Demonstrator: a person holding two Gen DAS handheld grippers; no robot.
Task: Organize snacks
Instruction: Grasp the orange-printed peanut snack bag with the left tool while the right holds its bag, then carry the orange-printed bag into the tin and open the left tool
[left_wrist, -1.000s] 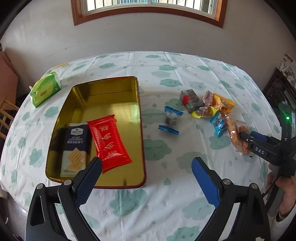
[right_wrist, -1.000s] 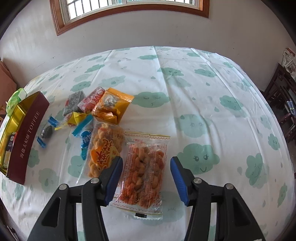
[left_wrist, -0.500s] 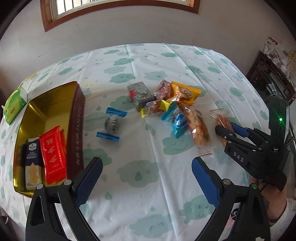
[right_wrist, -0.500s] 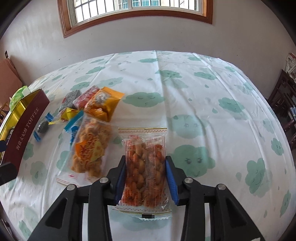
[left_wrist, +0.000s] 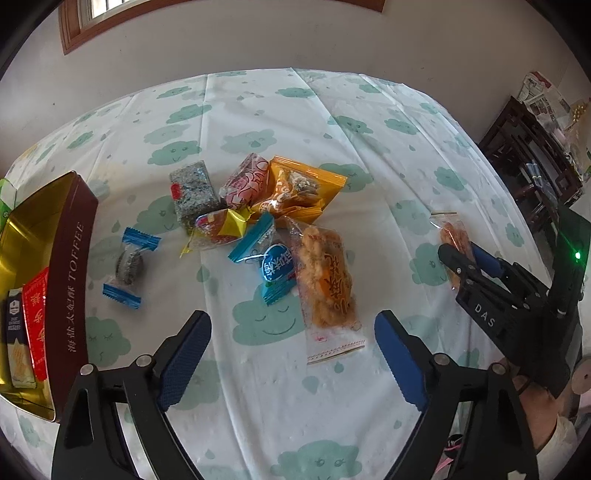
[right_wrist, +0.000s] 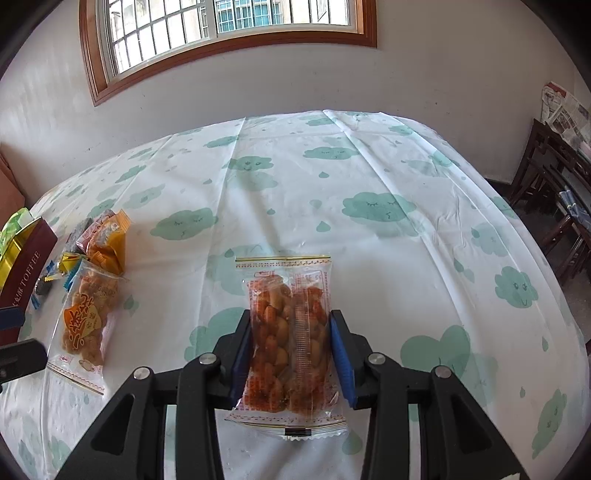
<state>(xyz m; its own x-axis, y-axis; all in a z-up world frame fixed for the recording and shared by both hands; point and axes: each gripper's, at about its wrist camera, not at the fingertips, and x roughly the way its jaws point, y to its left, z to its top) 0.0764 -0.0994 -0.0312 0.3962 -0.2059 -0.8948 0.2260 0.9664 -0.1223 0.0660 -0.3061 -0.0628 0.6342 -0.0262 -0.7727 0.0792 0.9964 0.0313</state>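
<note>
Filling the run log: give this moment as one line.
right tool: shut on peanut packet | left tool: open, jaws just narrowing, above twist-snack bag | tin: two snacks

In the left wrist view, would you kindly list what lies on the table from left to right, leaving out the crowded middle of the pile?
Toffee tin → blue-ended wrapped candy → clear pack of fried snacks → right gripper, shut on a clear snack packet.

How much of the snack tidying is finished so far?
Just begun. Two packets, a red one and a cracker pack, already lie in the toffee tin. The right claw grips a clear bag of fried snacks. The open left claw has been closing, empty, above the remaining pile.
</note>
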